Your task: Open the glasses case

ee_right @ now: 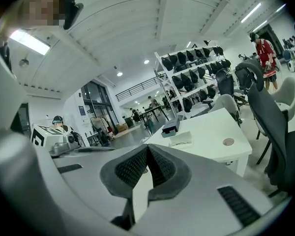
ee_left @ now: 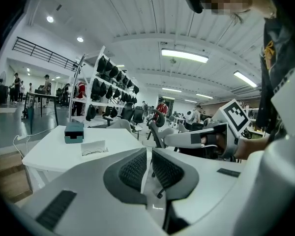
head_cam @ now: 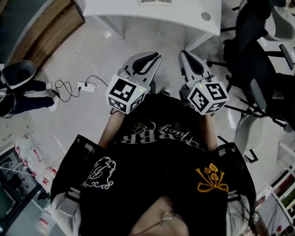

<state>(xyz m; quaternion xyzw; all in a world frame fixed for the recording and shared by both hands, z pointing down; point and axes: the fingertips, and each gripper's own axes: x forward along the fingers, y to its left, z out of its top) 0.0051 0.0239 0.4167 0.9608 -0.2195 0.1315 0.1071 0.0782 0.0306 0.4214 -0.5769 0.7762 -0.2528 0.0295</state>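
We hold both tongs over the floor, well short of the white counter [head_cam: 187,9]. The left tongs [ee_left: 147,154] stand a sliver apart, empty; the right tongs [ee_right: 147,149] are closed on nothing. The teal glasses case [ee_left: 73,132] sits on the counter near a pair of glasses [ee_left: 94,150].

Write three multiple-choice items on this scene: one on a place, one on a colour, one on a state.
1. The small teal rectangular box stands: A on the white table; B on the floor; C between jaws.
2. The person's top is: A red; B black; C white.
3. The right gripper is: A wide open; B clamped on the box; C shut, empty.
Answers: A, it rests on the tabletop; B, the cloth is black with prints; C, its pads meet with nothing between.
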